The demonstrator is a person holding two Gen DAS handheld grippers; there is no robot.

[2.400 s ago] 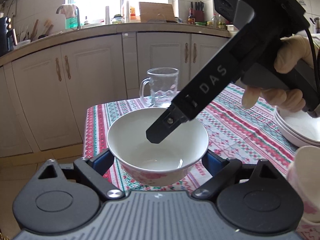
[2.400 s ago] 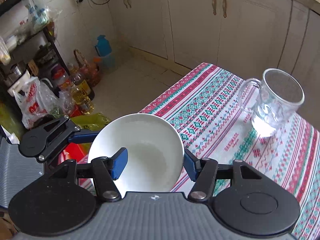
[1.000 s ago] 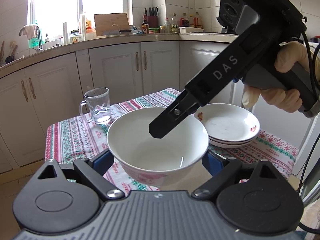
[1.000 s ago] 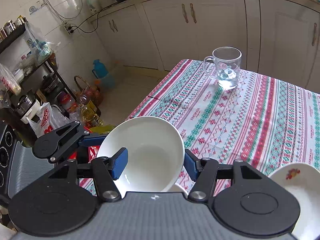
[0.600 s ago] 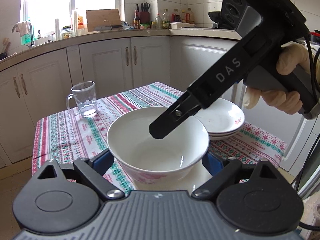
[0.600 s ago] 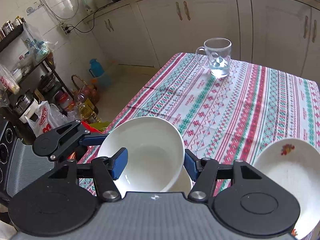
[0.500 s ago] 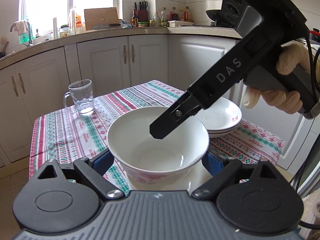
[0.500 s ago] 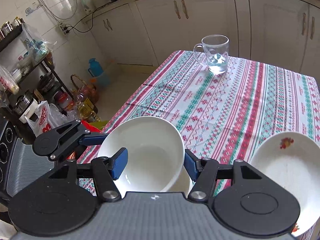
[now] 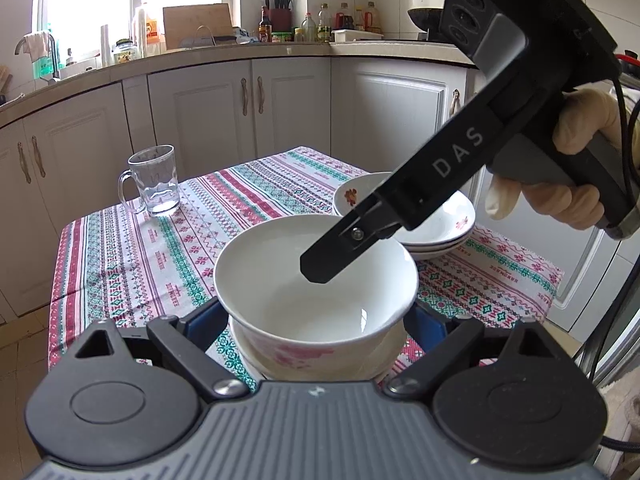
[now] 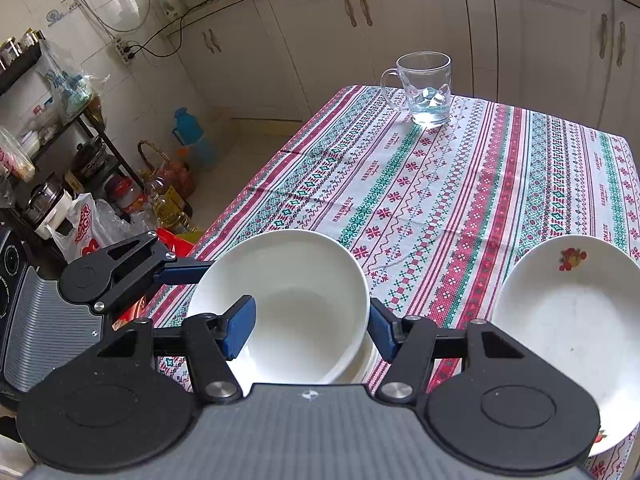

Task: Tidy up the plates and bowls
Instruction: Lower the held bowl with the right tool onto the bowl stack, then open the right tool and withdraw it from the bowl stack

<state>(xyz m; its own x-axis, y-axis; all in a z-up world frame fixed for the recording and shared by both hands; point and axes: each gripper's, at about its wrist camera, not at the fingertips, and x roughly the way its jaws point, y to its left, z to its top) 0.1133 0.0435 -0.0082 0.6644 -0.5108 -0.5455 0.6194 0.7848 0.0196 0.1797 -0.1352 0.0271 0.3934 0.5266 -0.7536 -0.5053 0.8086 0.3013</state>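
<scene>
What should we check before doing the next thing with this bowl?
1. Left claw holding the top bowl by both sides: ok.
2. Right claw astride its rim, really squeezing: cannot tell.
3. Top bowl centred over the lower bowl: ok.
4. Top bowl fully seated in it: cannot tell.
5. Plate stack apart from the bowls: ok.
6. Glass mug far off: ok.

**What the views do not show**

The lower bowl [image 9: 384,354] is mostly hidden under the upper bowl [image 9: 316,280]. The stack of plates [image 10: 568,320] is cut by the picture's right edge. The bottle labels [image 9: 324,24] on the counter are too small to read.
</scene>
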